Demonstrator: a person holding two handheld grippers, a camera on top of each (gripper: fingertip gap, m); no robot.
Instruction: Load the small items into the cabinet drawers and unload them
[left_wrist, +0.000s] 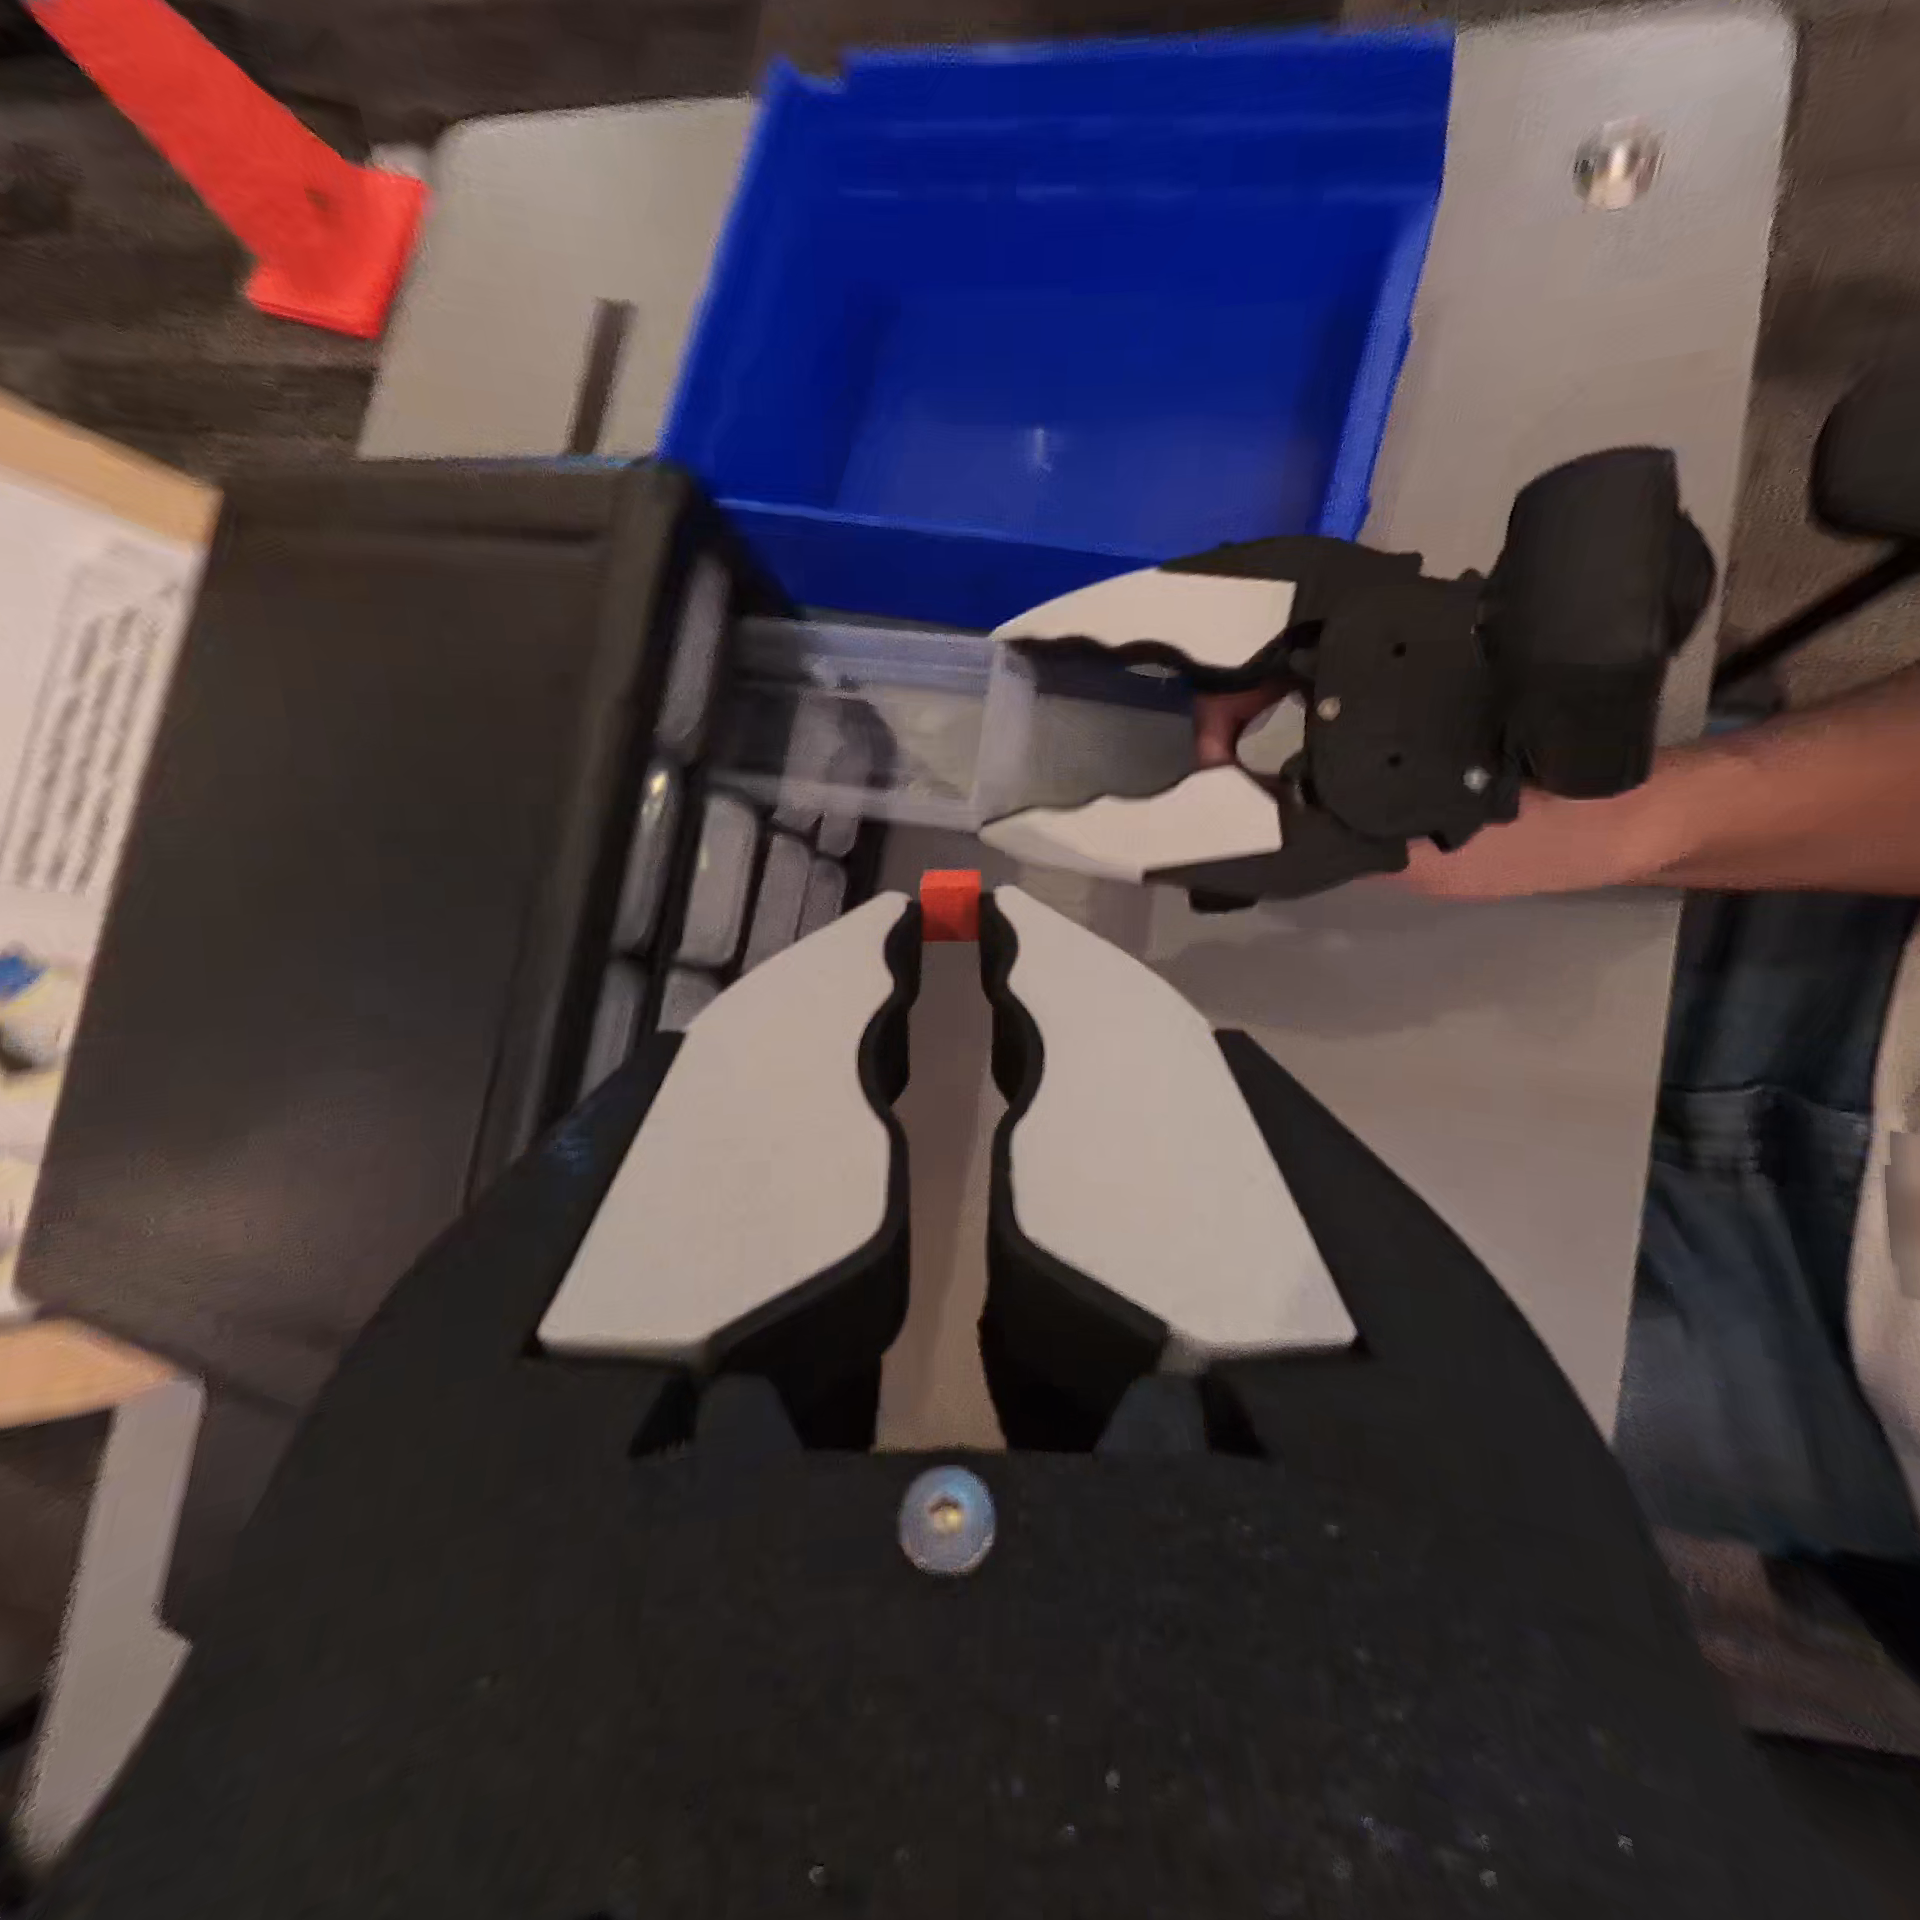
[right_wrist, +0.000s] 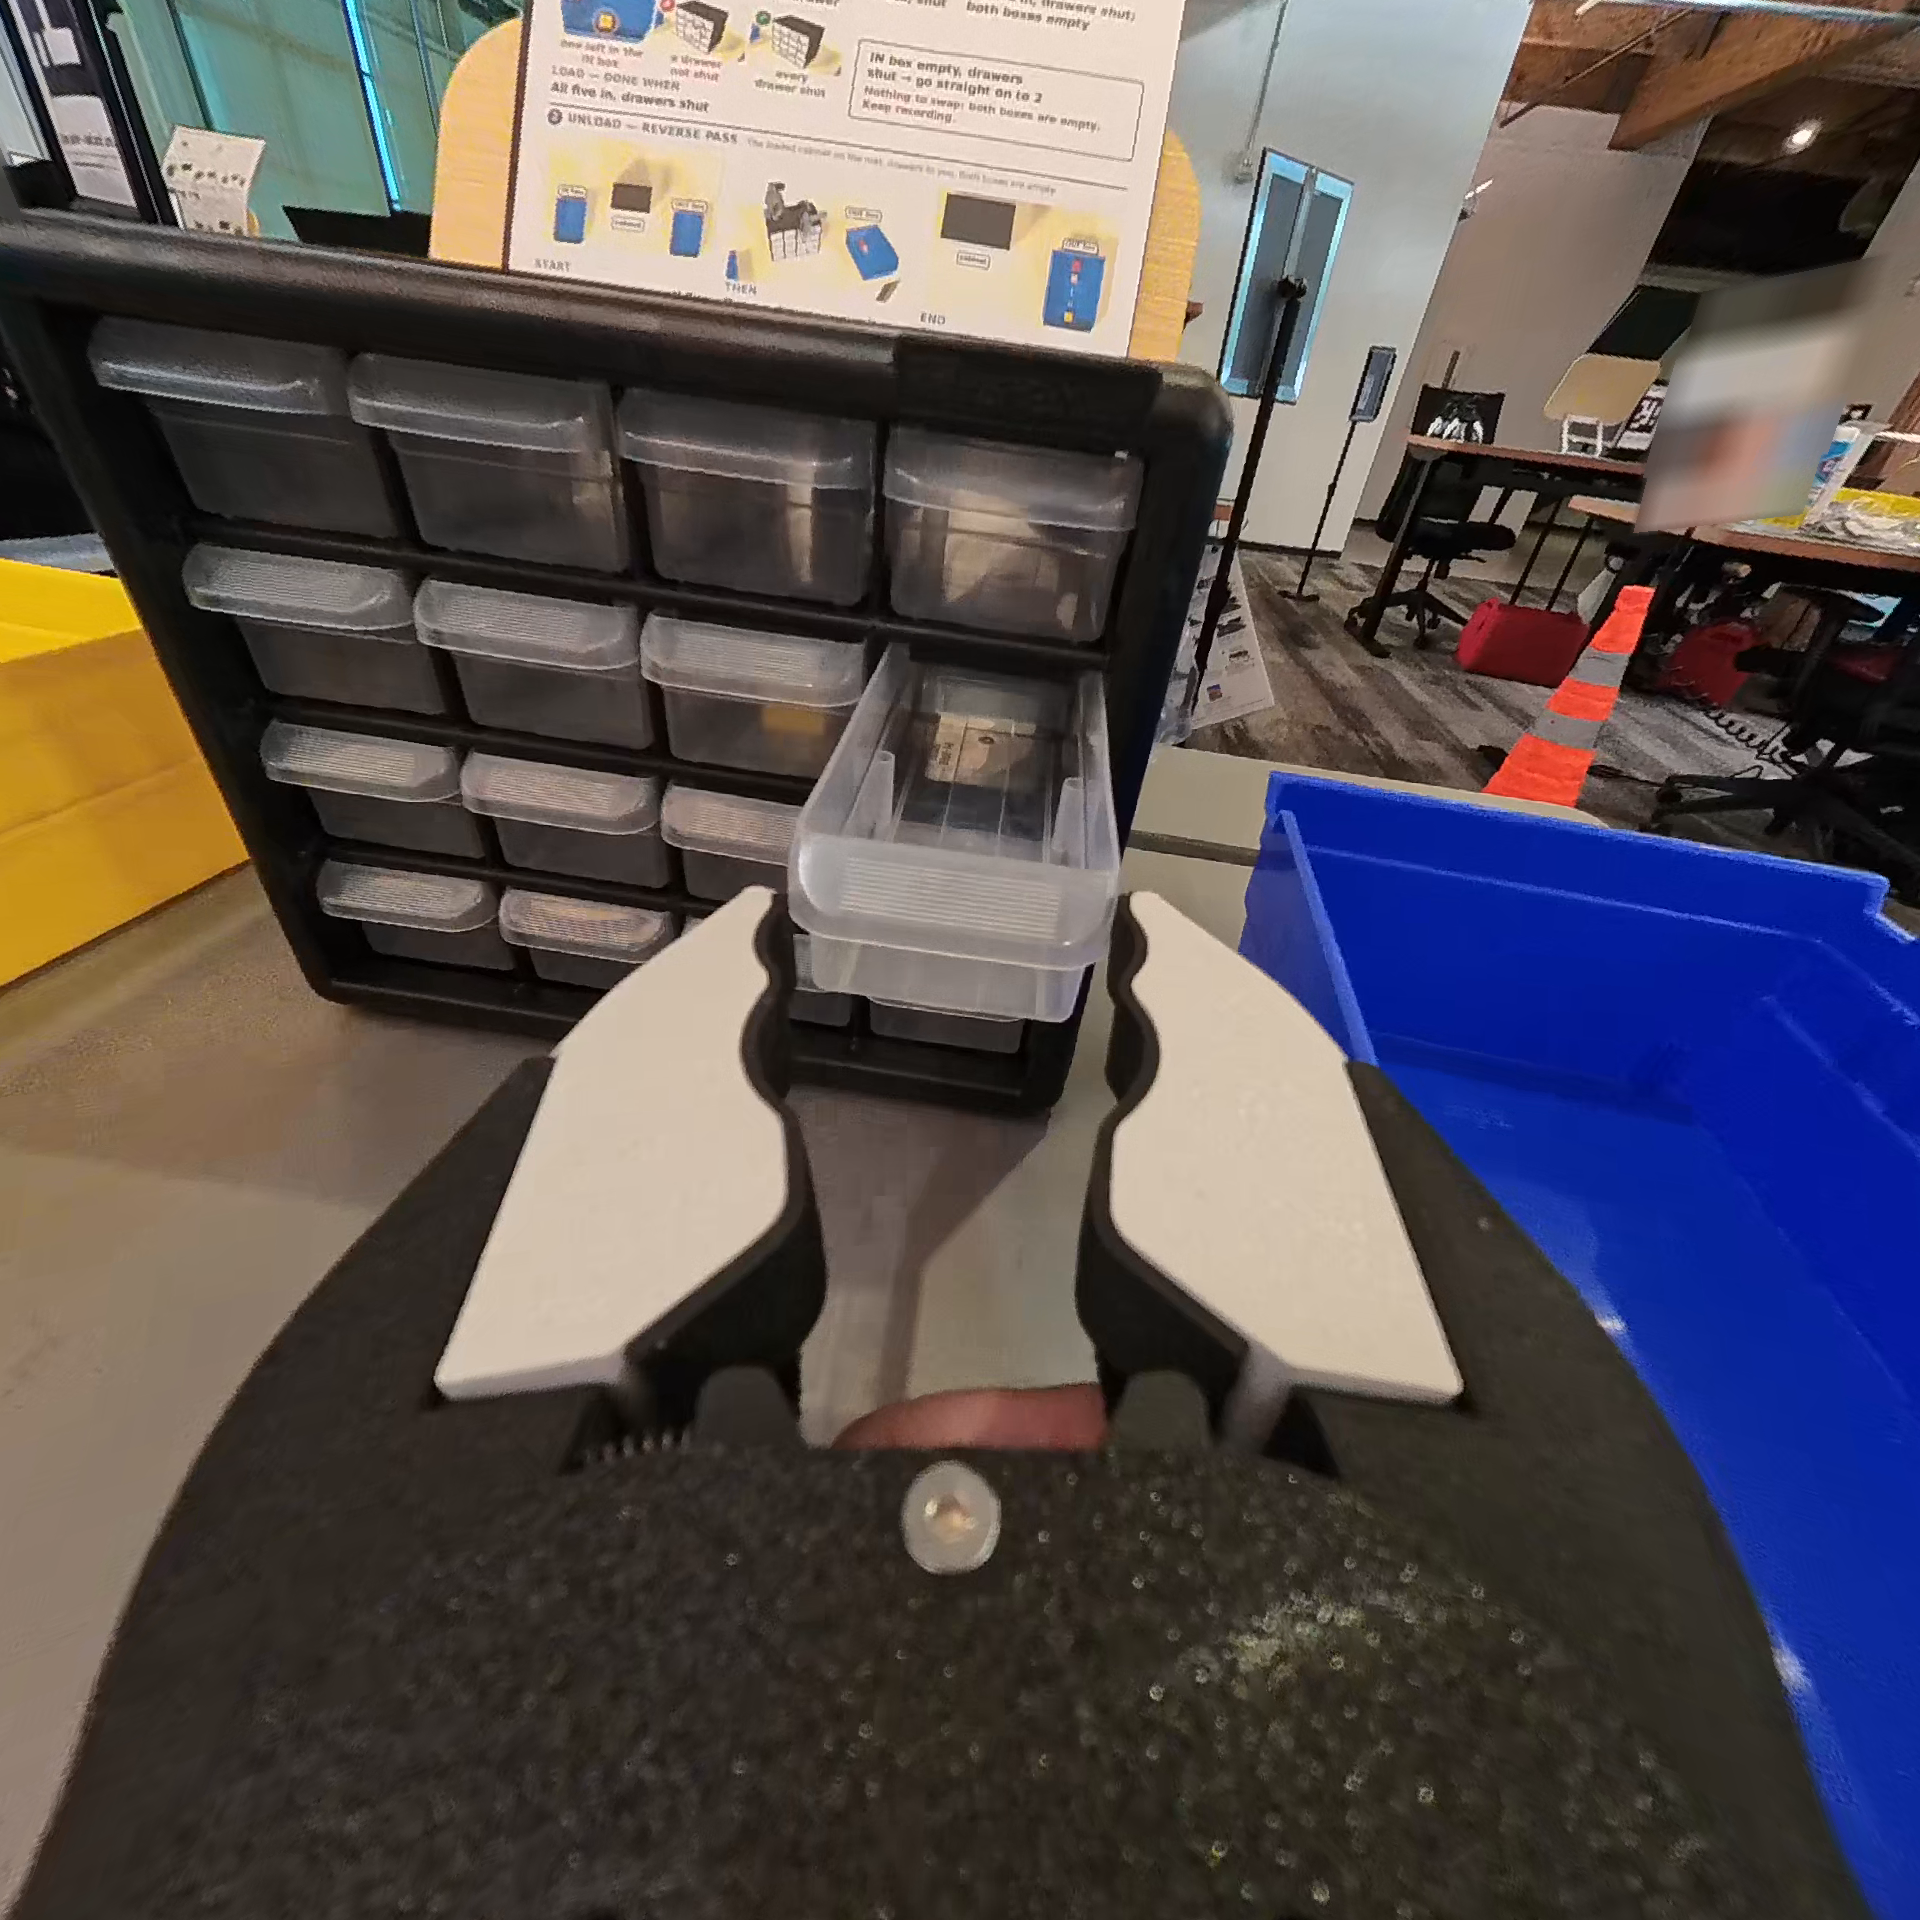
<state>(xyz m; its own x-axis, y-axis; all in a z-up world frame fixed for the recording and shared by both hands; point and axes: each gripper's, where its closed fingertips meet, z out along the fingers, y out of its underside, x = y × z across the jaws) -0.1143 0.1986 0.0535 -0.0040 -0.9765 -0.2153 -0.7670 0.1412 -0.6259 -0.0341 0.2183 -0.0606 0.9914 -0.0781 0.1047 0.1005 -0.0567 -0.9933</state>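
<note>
Up close, the left gripper is closed on a small red cube, pinched at the very tips of its two fingers and held above the grey counter, just beside the front of the black cabinet. Just beyond the cube, one clear drawer is pulled out of the cabinet, and the right gripper has its fingers spread around the drawer's front end, one on each side.

From the right wrist view, the right gripper stands open, its fingers flanking the handle of that clear drawer; whether they touch it is hard to tell. The drawer belongs to the cabinet's right column, in the second row from the top, and the other drawers sit pushed in. Right of the cabinet sits a blue bin, and a yellow bin stands on its left. Behind the cabinet, a printed sheet stands upright.
</note>
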